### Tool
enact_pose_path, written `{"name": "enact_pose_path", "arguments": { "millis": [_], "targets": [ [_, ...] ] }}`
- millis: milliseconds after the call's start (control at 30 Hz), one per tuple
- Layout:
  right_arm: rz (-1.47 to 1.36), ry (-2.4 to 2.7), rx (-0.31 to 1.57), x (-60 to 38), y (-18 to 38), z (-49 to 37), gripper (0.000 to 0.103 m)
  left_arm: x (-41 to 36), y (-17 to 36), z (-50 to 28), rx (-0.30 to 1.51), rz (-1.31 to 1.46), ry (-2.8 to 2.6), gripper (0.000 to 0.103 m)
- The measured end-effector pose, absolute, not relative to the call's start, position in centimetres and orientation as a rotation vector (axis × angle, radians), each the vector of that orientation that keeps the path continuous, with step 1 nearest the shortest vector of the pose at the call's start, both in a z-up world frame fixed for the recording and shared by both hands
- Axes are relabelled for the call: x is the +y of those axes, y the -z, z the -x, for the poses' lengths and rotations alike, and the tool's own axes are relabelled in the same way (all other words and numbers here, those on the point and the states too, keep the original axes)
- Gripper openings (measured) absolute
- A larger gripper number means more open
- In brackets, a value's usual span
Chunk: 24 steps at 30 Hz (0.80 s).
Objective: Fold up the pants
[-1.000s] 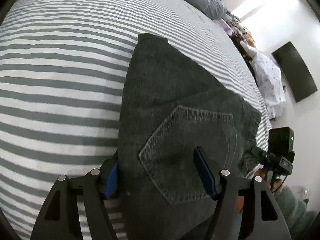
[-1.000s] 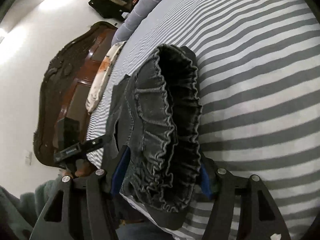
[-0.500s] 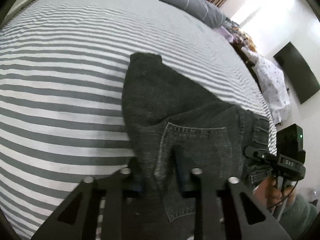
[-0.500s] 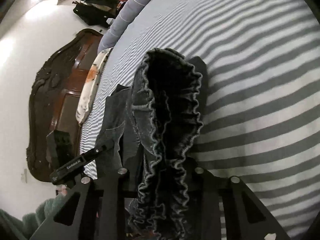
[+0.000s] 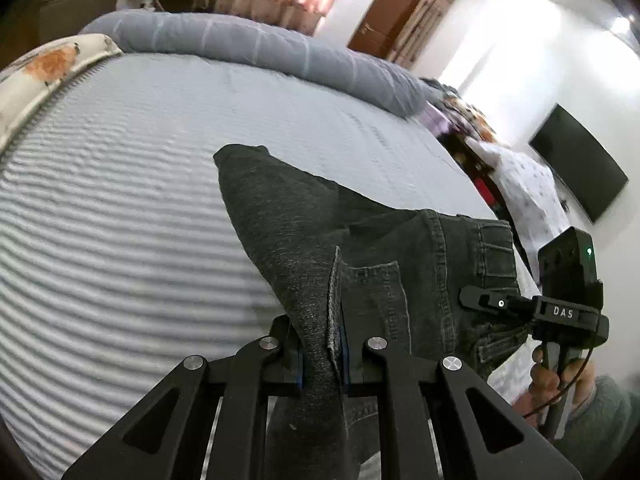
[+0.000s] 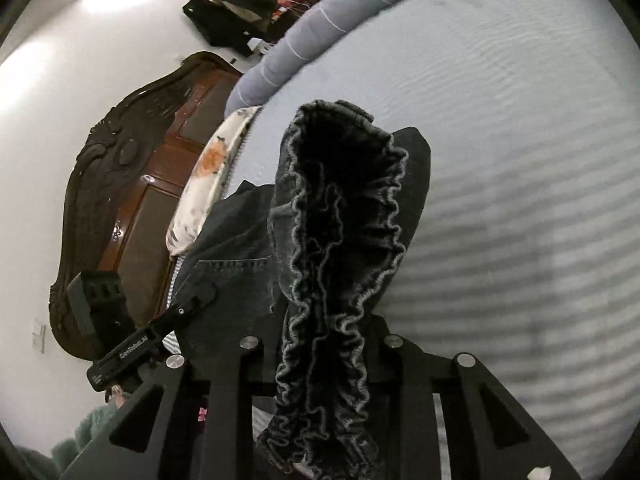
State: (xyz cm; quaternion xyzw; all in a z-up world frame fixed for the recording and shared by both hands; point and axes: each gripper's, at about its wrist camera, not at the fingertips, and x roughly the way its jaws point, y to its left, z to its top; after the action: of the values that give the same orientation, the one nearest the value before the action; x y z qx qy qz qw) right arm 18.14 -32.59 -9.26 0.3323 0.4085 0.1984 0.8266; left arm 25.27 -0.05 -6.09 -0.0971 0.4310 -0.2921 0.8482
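The dark grey denim pants [image 5: 360, 248] lie partly lifted off the grey-and-white striped bed [image 5: 120, 240]. The left tool [image 5: 322, 354], its jaws just closed, pinches a fold beside the back pocket. The right tool [image 6: 320, 356] clamps the gathered elastic waistband [image 6: 340, 216].

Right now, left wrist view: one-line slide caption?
Left gripper shut on a fold of dark jeans, raised off the striped bed; right gripper beside the waistband.
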Motion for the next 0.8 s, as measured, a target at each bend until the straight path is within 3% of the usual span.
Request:
{"name": "enact_pose_path", "arguments": {
  "millis": [167, 467, 533, 700, 733, 800],
  "targets": [
    [-0.652, -0.435, 0.901, -30.8, 8.8, -24.7, 0.025, 0.6, 6.8, -30.2, 0.926, 0.223, 0.555, 0.013],
    [-0.58, -0.389, 0.982, -28.9, 12.9, -31.8, 0.027, 2.8, 12.2, -36.3, 1.016, 0.204, 0.471, 0.014],
    [-0.543, -0.329, 0.999, -28.8, 14.1, -31.9, 0.038, 3.1, 13.9, -36.7, 1.052, 0.196, 0.432, 0.02],
    [-0.499, -0.237, 0.99, -29.5, 14.6, -29.8, 0.06, 4.5, 15.5, -35.6, 1.083, 0.21, 0.391, 0.054],
    [-0.479, -0.218, 0.978, -29.6, 14.5, -29.1, 0.066, 4.7, 15.5, -35.0, 1.081, 0.194, 0.382, 0.057],
    [-0.44, -0.184, 0.948, -29.6, 13.8, -27.1, 0.069, 5.1, 15.4, -33.9, 1.071, 0.173, 0.365, 0.061]
  ]
}}
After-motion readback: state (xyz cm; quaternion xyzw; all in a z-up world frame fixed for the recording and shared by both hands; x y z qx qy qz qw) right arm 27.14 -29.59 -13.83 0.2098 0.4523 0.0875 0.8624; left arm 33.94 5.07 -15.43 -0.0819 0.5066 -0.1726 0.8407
